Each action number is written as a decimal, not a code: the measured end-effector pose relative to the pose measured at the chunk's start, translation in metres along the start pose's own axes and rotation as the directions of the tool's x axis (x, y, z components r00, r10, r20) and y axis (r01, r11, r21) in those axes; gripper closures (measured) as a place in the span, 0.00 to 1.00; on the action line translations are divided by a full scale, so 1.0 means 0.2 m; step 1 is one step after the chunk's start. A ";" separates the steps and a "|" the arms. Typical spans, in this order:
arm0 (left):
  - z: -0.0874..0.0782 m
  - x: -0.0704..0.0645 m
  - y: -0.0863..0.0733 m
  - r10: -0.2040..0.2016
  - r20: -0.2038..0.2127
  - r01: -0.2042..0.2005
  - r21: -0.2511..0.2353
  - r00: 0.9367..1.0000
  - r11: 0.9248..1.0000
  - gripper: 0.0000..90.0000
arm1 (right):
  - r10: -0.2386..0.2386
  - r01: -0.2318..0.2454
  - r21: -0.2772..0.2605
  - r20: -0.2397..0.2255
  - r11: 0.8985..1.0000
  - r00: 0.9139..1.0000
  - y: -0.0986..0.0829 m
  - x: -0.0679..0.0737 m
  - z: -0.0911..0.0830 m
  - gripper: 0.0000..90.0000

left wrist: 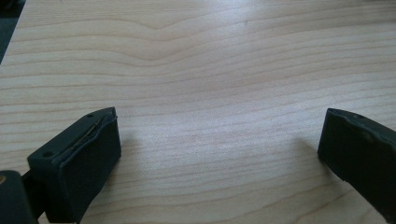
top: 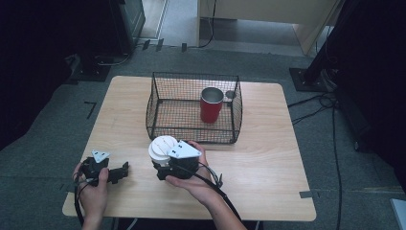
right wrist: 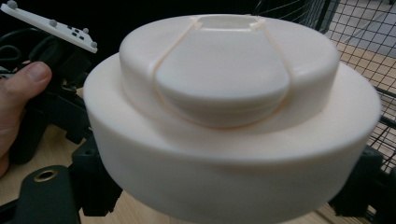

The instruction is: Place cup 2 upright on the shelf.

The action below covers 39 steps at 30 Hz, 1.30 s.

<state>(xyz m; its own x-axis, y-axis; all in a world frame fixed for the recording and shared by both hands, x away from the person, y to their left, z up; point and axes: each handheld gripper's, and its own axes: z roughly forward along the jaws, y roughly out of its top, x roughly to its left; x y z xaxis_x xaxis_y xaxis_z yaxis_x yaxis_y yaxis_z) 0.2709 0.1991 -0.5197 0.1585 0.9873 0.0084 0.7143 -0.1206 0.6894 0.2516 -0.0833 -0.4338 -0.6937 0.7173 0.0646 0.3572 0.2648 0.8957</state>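
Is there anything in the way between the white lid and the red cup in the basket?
Yes. The black wire basket's near wall stands between the round white plastic lid, clamped in the right gripper, and the red metal cup. The basket's top is open, so going over looks possible.

Black grippers [top: 125, 170], grey triangular plates, black cables.

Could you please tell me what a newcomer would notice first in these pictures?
Probably the white lid, clamped in the right hand-held gripper near the table's front edge. Behind it, a red cup stands upright inside the wire basket. The left hand-held gripper is open over bare wood.
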 end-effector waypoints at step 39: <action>0.00 0.00 0.00 0.000 0.000 0.000 0.001 1.000 1.000 0.00 | 0.009 -0.005 -0.140 0.023 0.990 1.000 0.17 -0.07 -0.13 0.18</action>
<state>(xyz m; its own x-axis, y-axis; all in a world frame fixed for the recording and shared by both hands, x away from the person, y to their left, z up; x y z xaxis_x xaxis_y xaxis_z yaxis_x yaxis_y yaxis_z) 0.2709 0.1991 -0.5197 0.1588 0.9873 0.0088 0.7147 -0.1211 0.6889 0.2568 -0.1006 -0.3937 -0.6760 0.7343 0.0621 0.2697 0.1682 0.9482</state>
